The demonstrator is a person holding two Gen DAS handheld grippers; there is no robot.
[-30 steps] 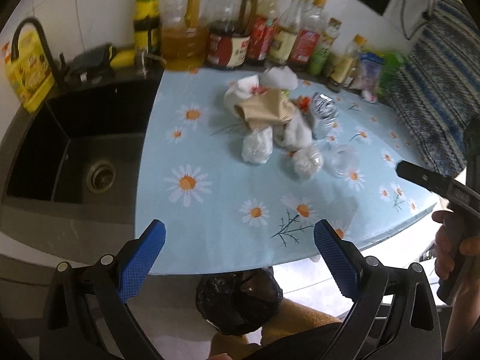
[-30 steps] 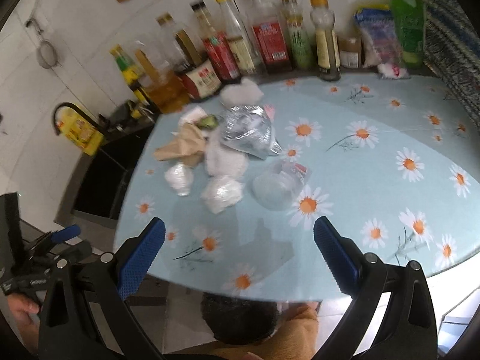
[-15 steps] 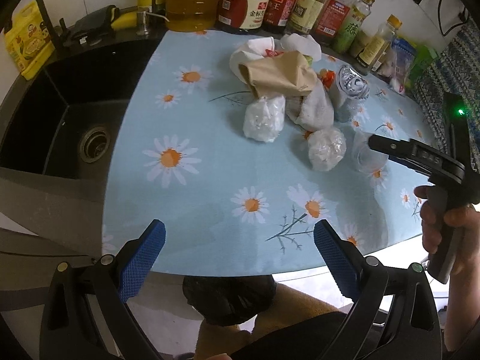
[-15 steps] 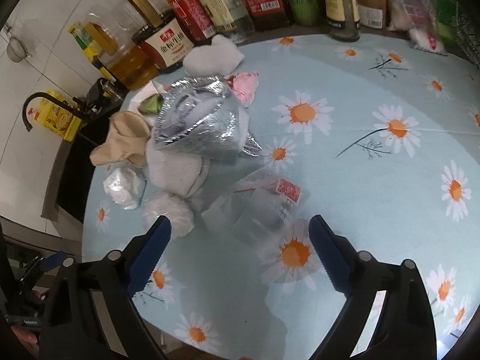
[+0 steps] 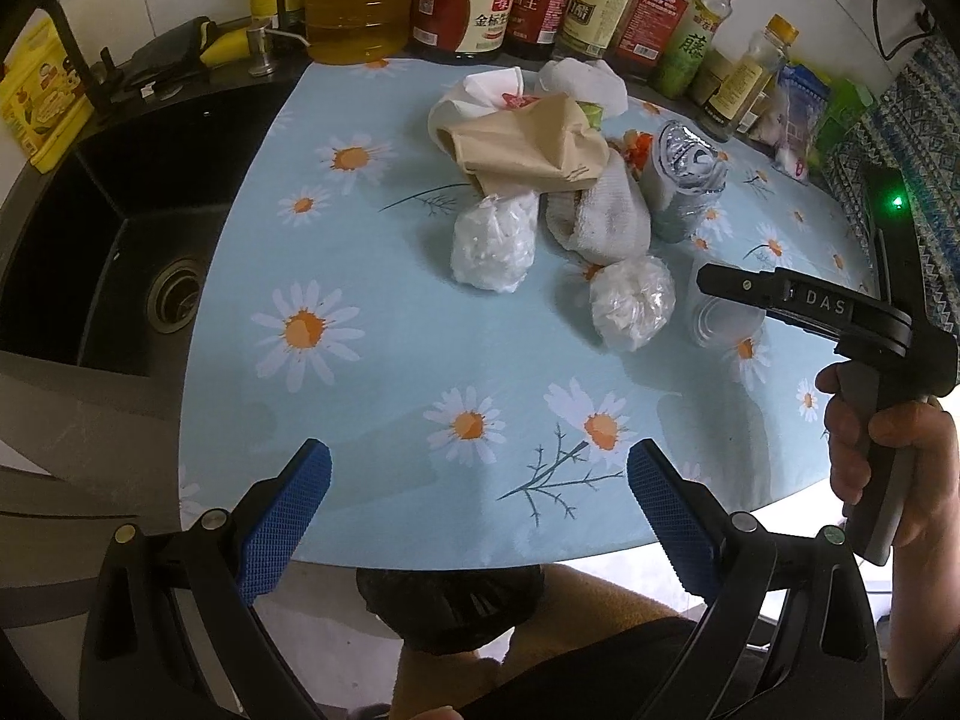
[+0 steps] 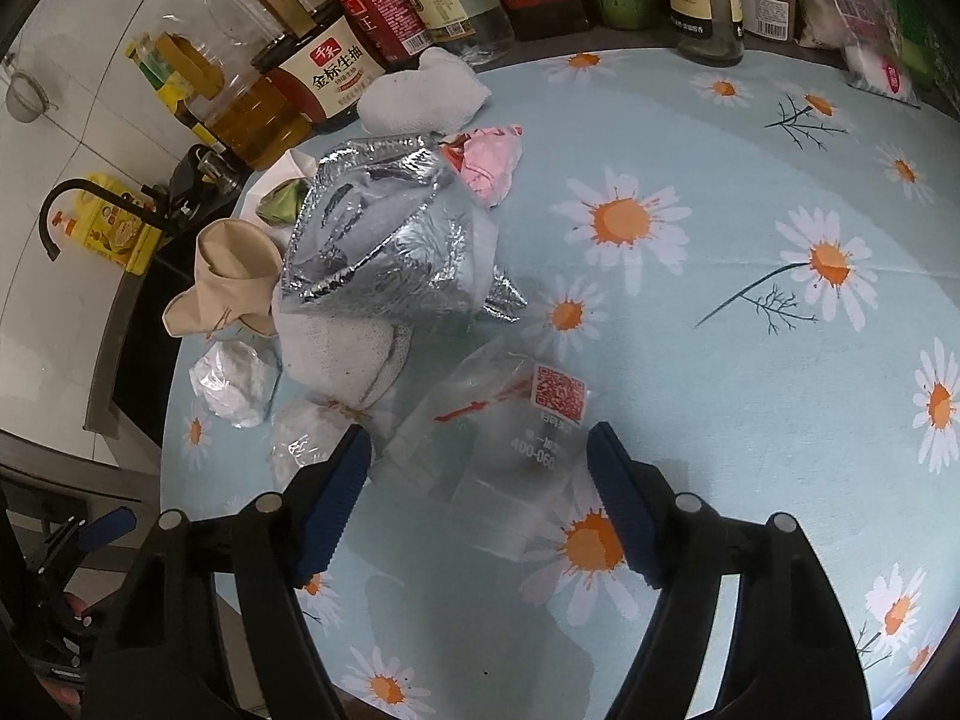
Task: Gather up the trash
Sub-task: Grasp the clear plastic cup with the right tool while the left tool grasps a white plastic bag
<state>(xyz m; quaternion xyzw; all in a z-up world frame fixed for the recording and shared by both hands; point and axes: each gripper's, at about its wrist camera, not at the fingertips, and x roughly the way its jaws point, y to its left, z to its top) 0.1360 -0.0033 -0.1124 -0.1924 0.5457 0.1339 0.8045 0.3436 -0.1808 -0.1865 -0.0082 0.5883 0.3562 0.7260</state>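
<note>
On the daisy-print table (image 6: 750, 192), trash is heaped beside the row of sauce bottles (image 6: 384, 6): a silver foil bag (image 6: 378, 240), a brown paper bag (image 5: 528, 147), a white cloth bundle (image 5: 606, 213) and two crumpled plastic wads (image 5: 495, 240). Just nearer than the foil bag lies a clear plastic cup (image 6: 510, 450), and the right gripper (image 6: 480, 498) has its jaws wide open on either side of it, holding nothing. The left gripper (image 5: 480, 516) hangs over the table's near edge, jaws spread wide and empty.
</note>
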